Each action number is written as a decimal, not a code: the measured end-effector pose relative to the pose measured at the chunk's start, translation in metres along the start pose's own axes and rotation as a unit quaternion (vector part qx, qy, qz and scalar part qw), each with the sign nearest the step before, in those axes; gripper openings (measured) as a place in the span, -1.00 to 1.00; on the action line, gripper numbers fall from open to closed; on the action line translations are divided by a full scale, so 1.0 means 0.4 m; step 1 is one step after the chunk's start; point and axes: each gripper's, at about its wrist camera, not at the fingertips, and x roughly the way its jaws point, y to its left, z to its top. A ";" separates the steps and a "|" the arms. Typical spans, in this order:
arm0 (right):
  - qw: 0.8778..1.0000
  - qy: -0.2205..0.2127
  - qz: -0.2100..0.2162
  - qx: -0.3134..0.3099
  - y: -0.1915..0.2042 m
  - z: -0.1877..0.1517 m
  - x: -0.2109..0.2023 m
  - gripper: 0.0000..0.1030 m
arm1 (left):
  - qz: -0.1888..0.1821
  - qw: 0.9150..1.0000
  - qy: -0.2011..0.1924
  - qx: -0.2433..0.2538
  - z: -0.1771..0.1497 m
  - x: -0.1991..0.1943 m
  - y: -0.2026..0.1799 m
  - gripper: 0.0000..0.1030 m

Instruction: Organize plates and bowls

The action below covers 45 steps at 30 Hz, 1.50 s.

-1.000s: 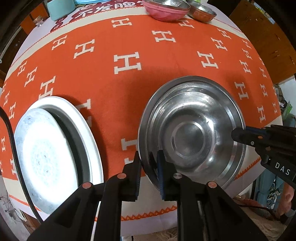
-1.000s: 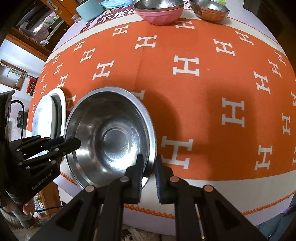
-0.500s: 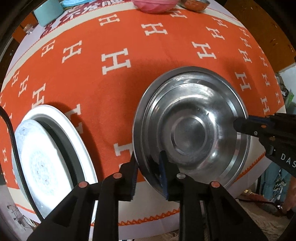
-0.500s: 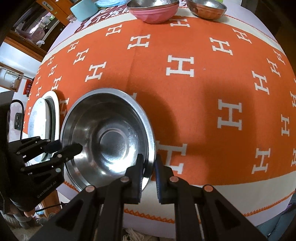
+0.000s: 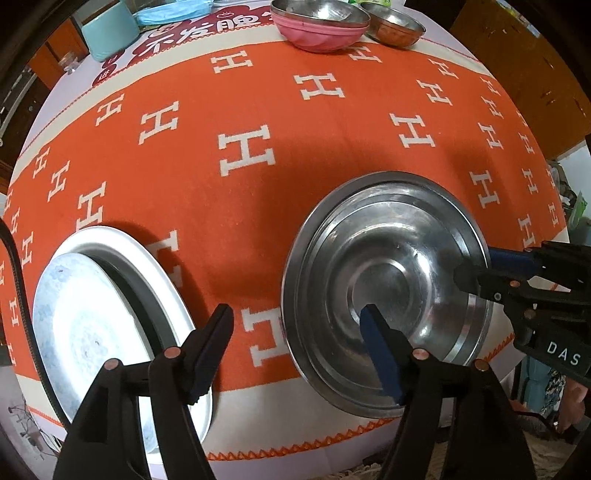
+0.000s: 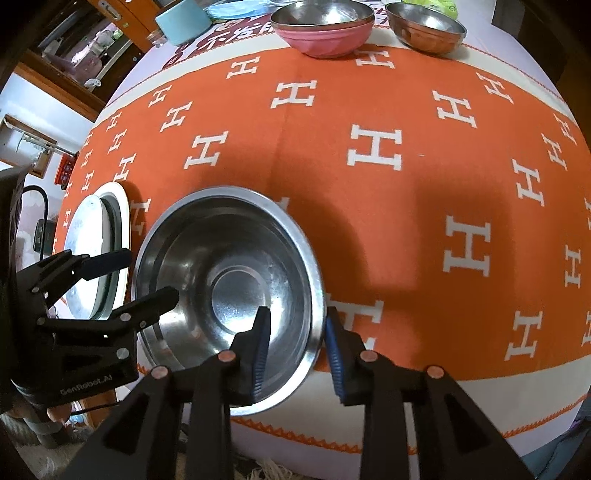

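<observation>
Both hand-held grippers are letting go of the steel basin point(image 5: 388, 291), now resting on the desk's orange cloth point(image 5: 258, 122). The left hand-held gripper point(image 5: 295, 325) has just been opening wide; the right hand-held gripper point(image 6: 295, 332) is parting, straddling the rim, apparently without touching. White plates point(image 5: 110, 332) sit at nine o'clock; the pink bowl point(image 5: 317, 29) and steel bowl point(image 5: 395, 26), at twelve, are awaiting sorting.

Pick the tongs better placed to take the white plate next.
Left. The left tongs, jaws just opened and straddling the steel basin's rim, hang right beside the white plate. The right tongs, also just opening around the rim, sit on the basin's far side.
</observation>
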 end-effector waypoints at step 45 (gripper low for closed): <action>0.988 -0.148 0.035 0.036 -0.175 0.464 -0.216 -0.43 | 0.075 0.984 -0.162 0.005 0.567 -0.192 0.090 0.59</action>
